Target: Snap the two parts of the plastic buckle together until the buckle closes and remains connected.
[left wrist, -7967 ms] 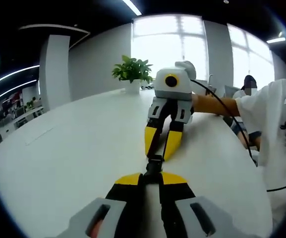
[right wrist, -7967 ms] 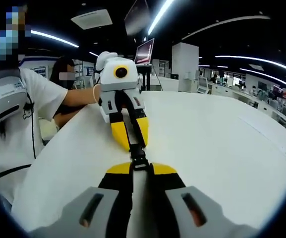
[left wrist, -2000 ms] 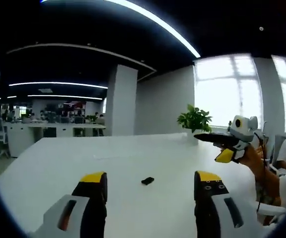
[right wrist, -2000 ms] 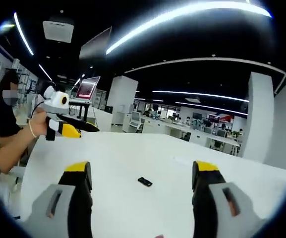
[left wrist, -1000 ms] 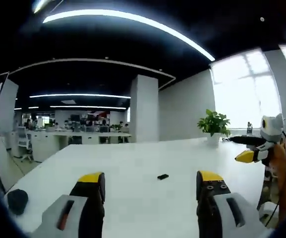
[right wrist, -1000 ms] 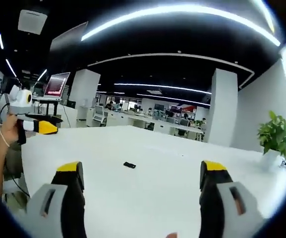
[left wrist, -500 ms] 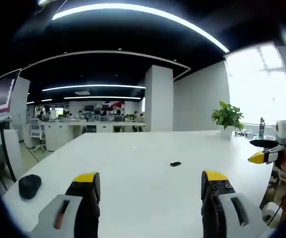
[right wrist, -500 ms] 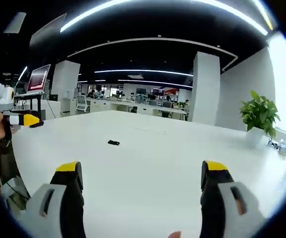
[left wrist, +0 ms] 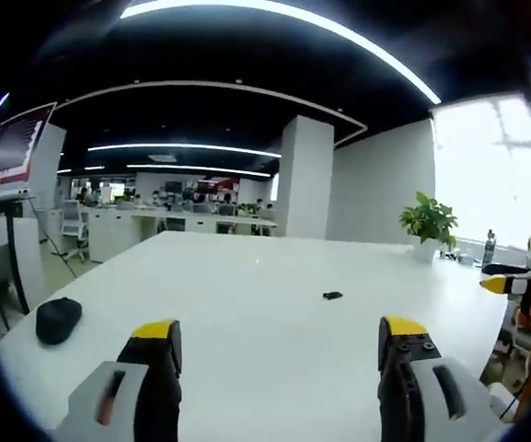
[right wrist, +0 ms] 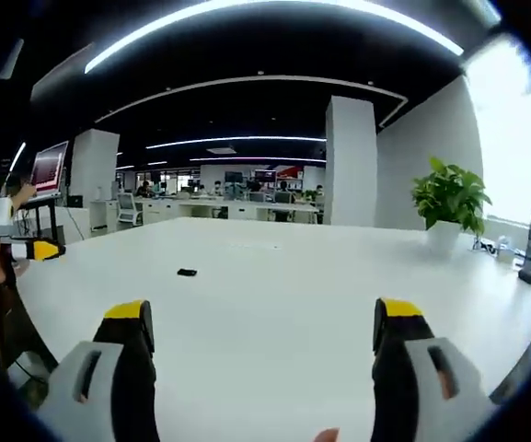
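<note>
**Buckle down on the table, both grippers drawn clear**

Small black plastic buckle [left wrist: 332,296] lying alone on the wide white table [left wrist: 247,304], out toward the middle, seen in the right gripper view [right wrist: 187,273] as one dark piece, too small to tell whether the halves are latched. Resting flat and untouched, well apart from either tool, likely set there to stay in plain sight as the task demands.

Left gripper [left wrist: 279,368] held low at the near edge, yellow-tipped jaws spread wide with nothing between, aimed across the tabletop at the buckle. Right gripper [right wrist: 260,354] likewise spread and empty, facing the buckle from the other side. Each tool glimpsed at the margin of the other's view, held back off the table edge, probably to keep the buckle unobstructed.

Dark rounded object [left wrist: 58,319] sitting near the left table edge, well apart from the buckle. Green potted plant [right wrist: 449,207] standing at the far right, beside a bright window.
</note>
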